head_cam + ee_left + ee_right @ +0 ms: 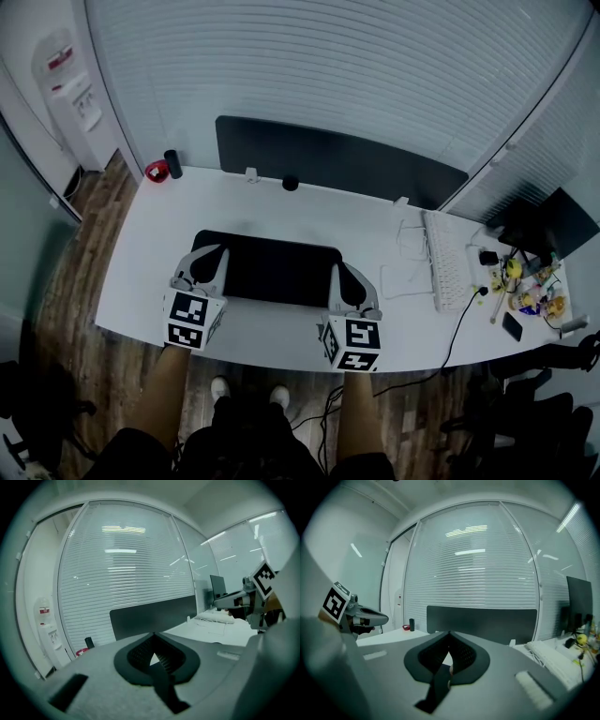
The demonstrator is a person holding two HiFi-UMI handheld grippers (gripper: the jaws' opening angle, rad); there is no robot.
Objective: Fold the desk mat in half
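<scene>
A black desk mat point(272, 267) lies on the white desk point(272, 202) in front of me. My left gripper point(208, 258) is at the mat's near left corner and my right gripper point(352, 275) at its near right corner. In the left gripper view the jaws point(153, 656) are closed, with a dark strip of the mat point(165, 688) running out from between them. The right gripper view shows the same: closed jaws point(449, 660) with a dark strip of mat point(436, 688) pinched in them. Both held corners seem raised off the desk.
A dark partition screen point(337, 159) stands along the desk's far edge. A white keyboard point(445, 258) with cables lies to the right, beyond it a monitor point(544, 225) and small clutter point(530, 286). A red item point(157, 171) and a black cylinder point(172, 163) sit far left.
</scene>
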